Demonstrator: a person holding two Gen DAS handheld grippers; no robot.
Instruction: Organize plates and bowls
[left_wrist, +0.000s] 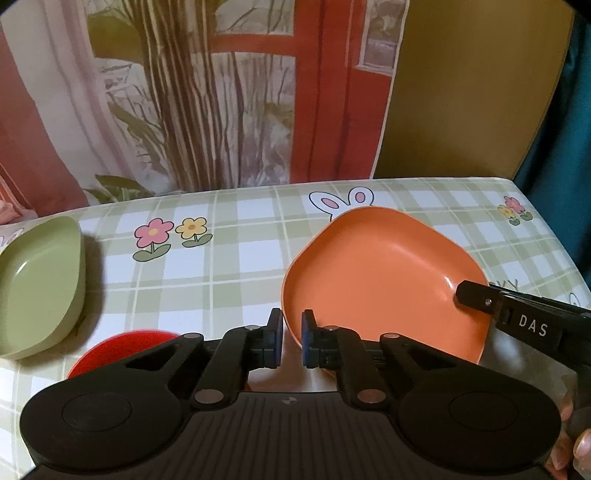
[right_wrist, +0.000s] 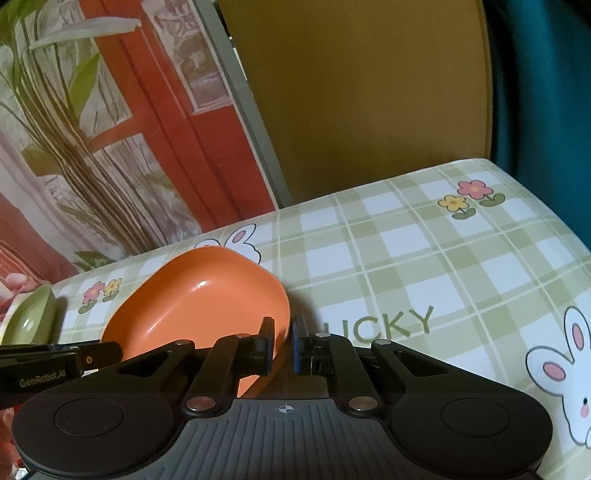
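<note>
An orange square plate (left_wrist: 380, 273) is held tilted above the checked tablecloth. My left gripper (left_wrist: 292, 338) is shut on its left rim. My right gripper (right_wrist: 283, 345) is shut on its right rim; the plate shows in the right wrist view (right_wrist: 199, 306). The right gripper's finger (left_wrist: 476, 295) reaches over the plate's right edge in the left view. A green square bowl (left_wrist: 37, 280) sits at the far left, also seen in the right view (right_wrist: 29, 321). A red round dish (left_wrist: 122, 347) lies partly hidden under my left gripper.
The table (right_wrist: 424, 258) has a green-and-white checked cloth with flowers, rabbits and the word LUCKY. A printed curtain (left_wrist: 221, 92) and a mustard chair back (right_wrist: 362, 92) stand behind the far edge. The table's right edge drops off near a teal cloth (right_wrist: 546, 92).
</note>
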